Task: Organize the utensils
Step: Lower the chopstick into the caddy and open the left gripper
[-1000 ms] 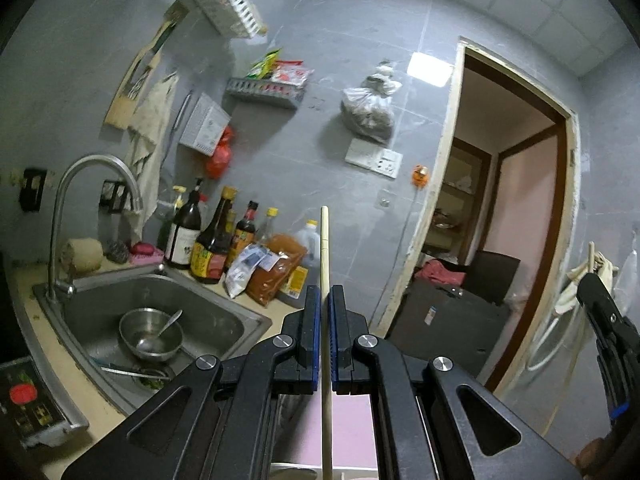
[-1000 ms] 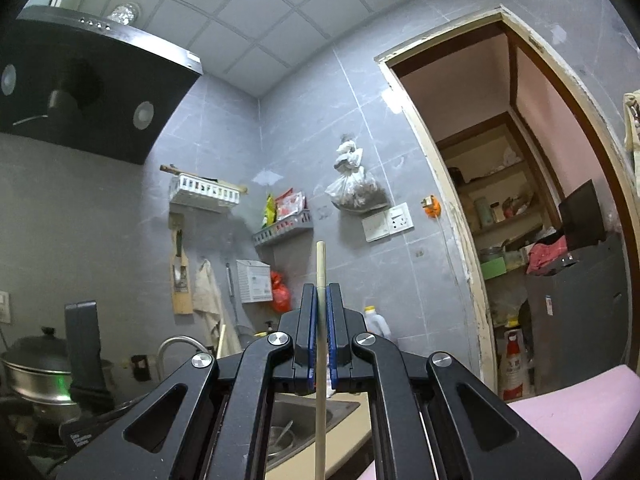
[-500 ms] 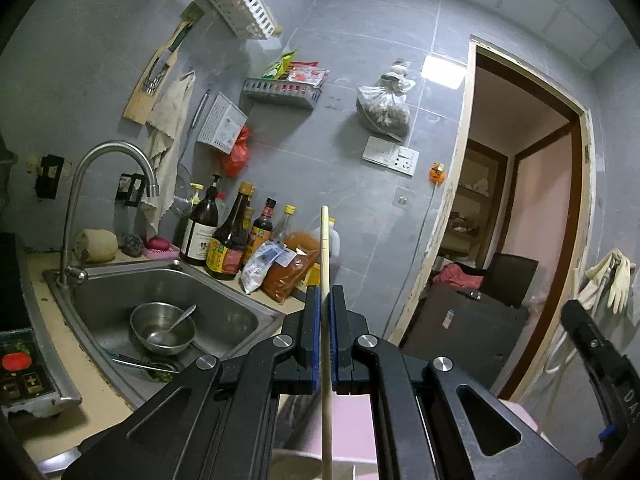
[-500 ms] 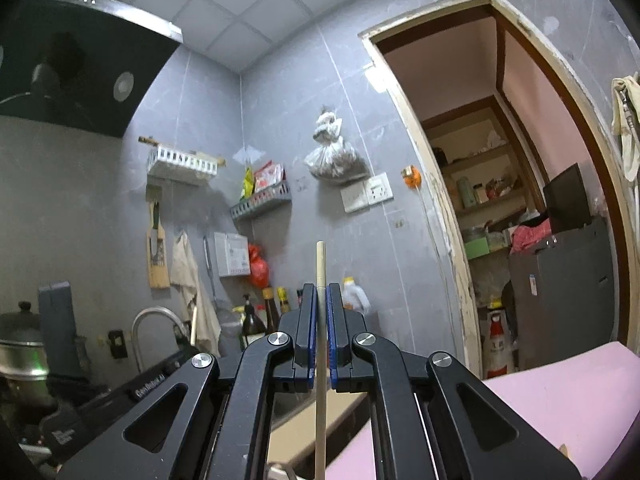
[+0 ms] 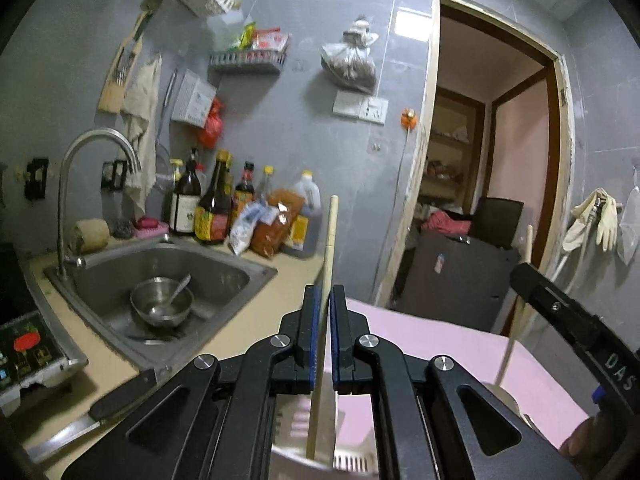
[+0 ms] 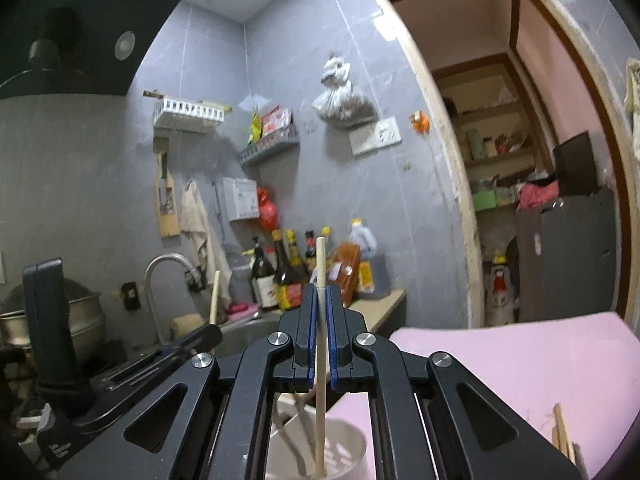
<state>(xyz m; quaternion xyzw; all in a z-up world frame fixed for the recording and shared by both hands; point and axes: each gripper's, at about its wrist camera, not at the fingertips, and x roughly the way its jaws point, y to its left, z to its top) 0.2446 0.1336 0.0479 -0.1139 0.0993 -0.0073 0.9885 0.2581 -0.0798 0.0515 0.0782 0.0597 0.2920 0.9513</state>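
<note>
Left claw (image 5: 324,334) and right claw (image 6: 321,334) each clamped on an upright chopstick (image 5: 329,248), lower ends aimed, probably for dropping in, into the white slotted holder (image 6: 340,446) at six o'clock on the pink mat (image 6: 520,360), another utensil already inside, bowl (image 5: 160,300) with spoon in the sink at nine o'clock.

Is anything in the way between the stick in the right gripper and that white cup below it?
Nothing visible blocks it. The chopstick in the right gripper already reaches down into the white holder. A few utensils already stand inside, to its left.
</note>
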